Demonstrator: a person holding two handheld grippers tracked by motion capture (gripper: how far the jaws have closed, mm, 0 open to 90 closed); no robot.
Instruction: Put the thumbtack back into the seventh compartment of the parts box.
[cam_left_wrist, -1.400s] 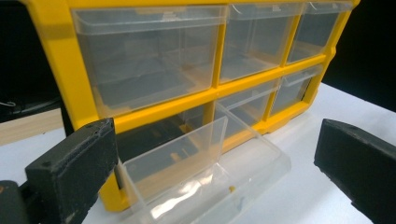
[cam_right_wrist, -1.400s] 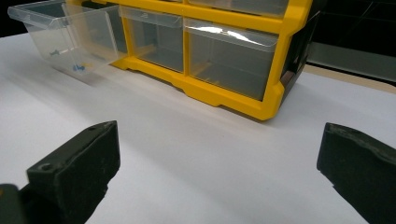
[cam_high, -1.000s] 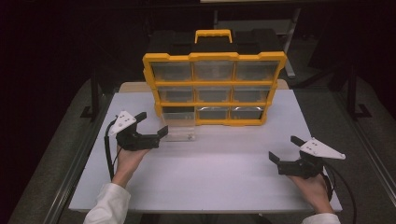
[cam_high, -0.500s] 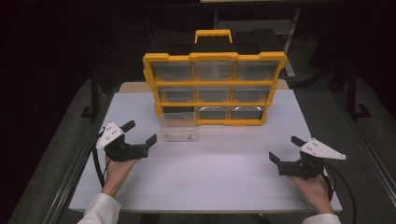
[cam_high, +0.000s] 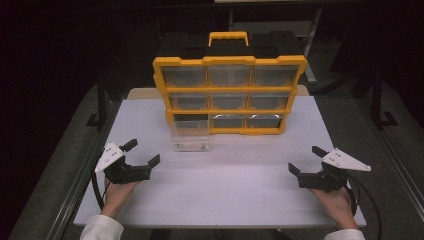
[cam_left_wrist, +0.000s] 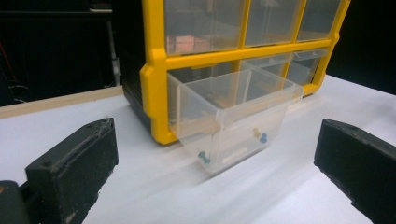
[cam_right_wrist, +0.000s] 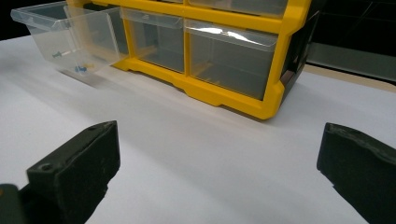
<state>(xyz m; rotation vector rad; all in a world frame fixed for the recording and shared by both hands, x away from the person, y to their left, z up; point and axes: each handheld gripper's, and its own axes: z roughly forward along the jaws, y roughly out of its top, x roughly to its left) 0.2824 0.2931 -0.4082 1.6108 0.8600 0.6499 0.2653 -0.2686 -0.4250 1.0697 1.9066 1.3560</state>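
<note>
**Bottom-left drawer pulled out of yellow organizer, both grippers wide and empty**

Yellow parts organizer (cam_high: 229, 95) stands upright at the far middle of the white table (cam_high: 225, 190), drawer fronts facing the person, black carry-case body behind, yellow handle (cam_high: 228, 38) on top. Three rows by three columns of clear drawers; long axis runs left-right across the table.

Bottom-left clear drawer (cam_high: 190, 134) is pulled out toward the person, long axis pointing front-back, front end tipped down onto the table, rear end at the slot mouth; whether it is fully free of the slot I cannot tell. In the left gripper view the drawer (cam_left_wrist: 233, 116) holds a few small push pins (cam_left_wrist: 259, 136), blue, yellowish and teal, lying at the bottom near the front wall. The right gripper view shows the same drawer (cam_right_wrist: 70, 39) at upper left with pins inside. Other drawers sit closed; contents not readable.

Left gripper (cam_high: 141, 152) sits at the near left of the table, jaws spread wide, nothing between them, aimed forward and right toward the drawer, near it but apart. Left hand (cam_high: 118, 192) grips it from behind, white sleeve (cam_high: 102, 230) at the bottom edge.

Right gripper (cam_high: 306, 160) sits at the near right, well apart from the organizer, jaws spread wide, empty, pointing forward-left. Right hand (cam_high: 332, 200) holds it low over the table, cable (cam_high: 365, 195) trailing back.
</note>
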